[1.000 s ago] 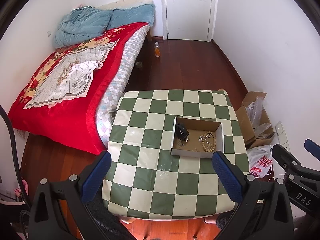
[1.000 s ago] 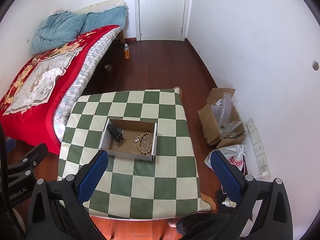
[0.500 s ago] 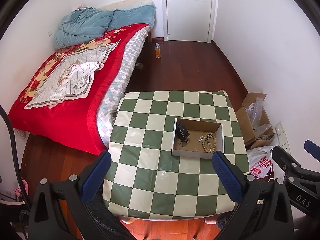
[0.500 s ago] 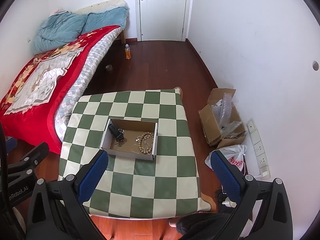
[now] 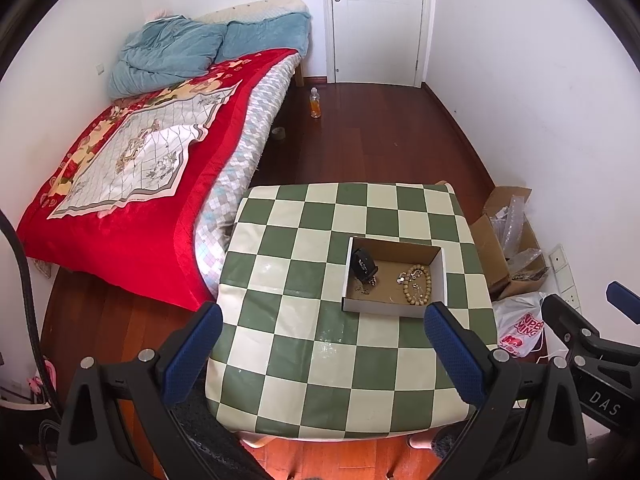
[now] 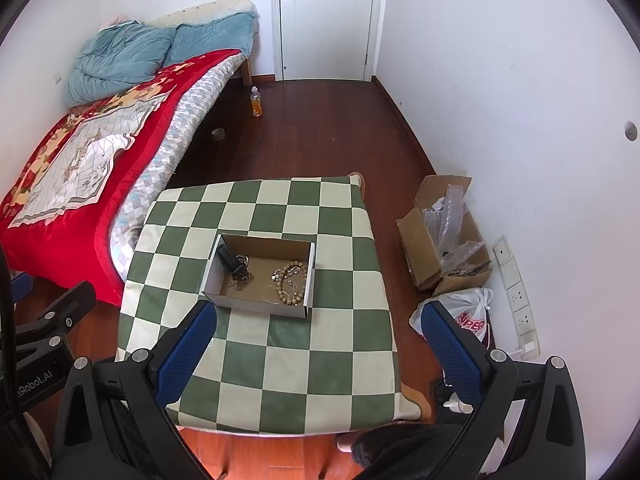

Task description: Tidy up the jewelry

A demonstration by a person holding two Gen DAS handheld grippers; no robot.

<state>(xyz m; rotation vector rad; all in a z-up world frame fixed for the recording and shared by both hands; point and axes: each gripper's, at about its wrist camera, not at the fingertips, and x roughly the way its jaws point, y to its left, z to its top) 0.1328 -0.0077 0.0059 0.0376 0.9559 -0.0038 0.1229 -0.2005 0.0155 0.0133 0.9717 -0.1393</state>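
Observation:
An open cardboard box (image 5: 438, 276) (image 6: 310, 276) sits on the green-and-cream checked table (image 5: 304, 320) (image 6: 280, 360). Inside lie a black band-like item (image 5: 363, 264) (image 6: 229, 258), a tan bead bracelet (image 5: 420, 284) (image 6: 294, 284) and thin chains (image 5: 362, 286) (image 6: 242, 274). My left gripper (image 5: 320, 318) is open and empty, held high above the table's near part. My right gripper (image 6: 316, 318) is open and empty, also high above the table. Each gripper shows at the edge of the other's view.
A bed with a red quilt (image 5: 120, 168) (image 6: 60, 160) stands left of the table. An open carton (image 5: 512, 240) (image 6: 440, 236) and a plastic bag (image 5: 520, 328) (image 6: 464, 316) lie on the floor at right. A bottle (image 5: 315, 104) (image 6: 256, 102) stands by the door.
Both views have shifted slightly; the table and box sit a little lower in frame. Both grippers stay open and empty.

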